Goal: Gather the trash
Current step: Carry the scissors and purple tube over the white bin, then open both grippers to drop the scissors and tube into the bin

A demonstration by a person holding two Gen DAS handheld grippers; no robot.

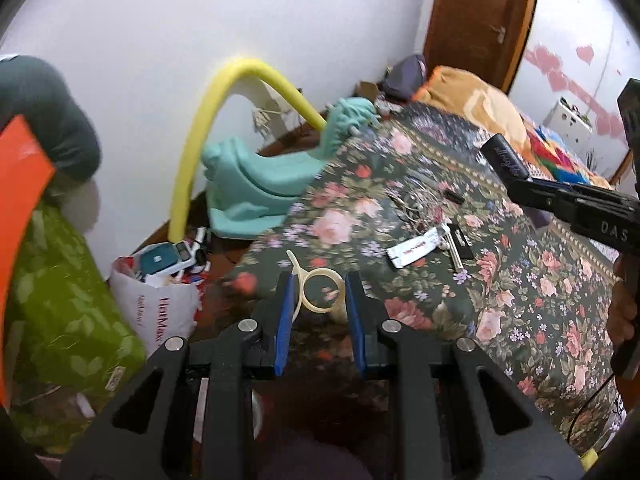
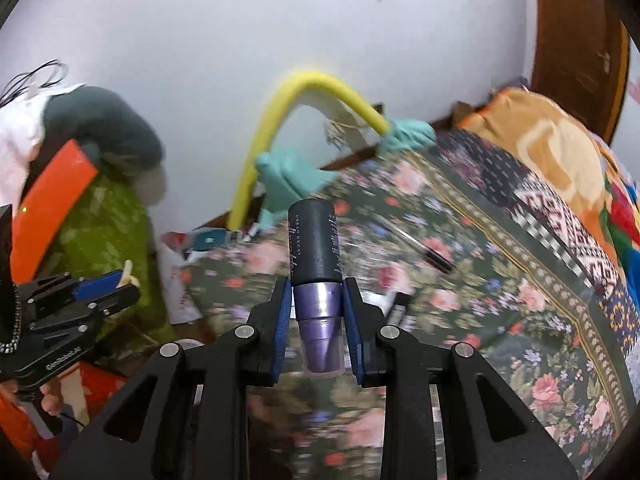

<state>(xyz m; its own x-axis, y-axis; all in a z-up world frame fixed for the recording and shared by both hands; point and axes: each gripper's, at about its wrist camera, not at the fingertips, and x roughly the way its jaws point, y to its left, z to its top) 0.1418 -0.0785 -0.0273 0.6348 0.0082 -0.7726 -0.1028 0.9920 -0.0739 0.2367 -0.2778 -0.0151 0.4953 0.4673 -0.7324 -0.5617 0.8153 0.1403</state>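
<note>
My left gripper is shut on a cream plastic ring with a tail, held above the edge of the floral bed cover. My right gripper is shut on a dark tube with a purple base, a cosmetic container, held over the bed. That tube and the right gripper show at the right of the left wrist view. The left gripper with the ring shows at the left of the right wrist view. A white bag stuffed with trash stands on the floor left of the bed.
A white card, keys and a tangle of wire lie on the bed. A yellow foam tube, teal cloth, a green bag and an orange panel stand at the left. A pen lies on the bed.
</note>
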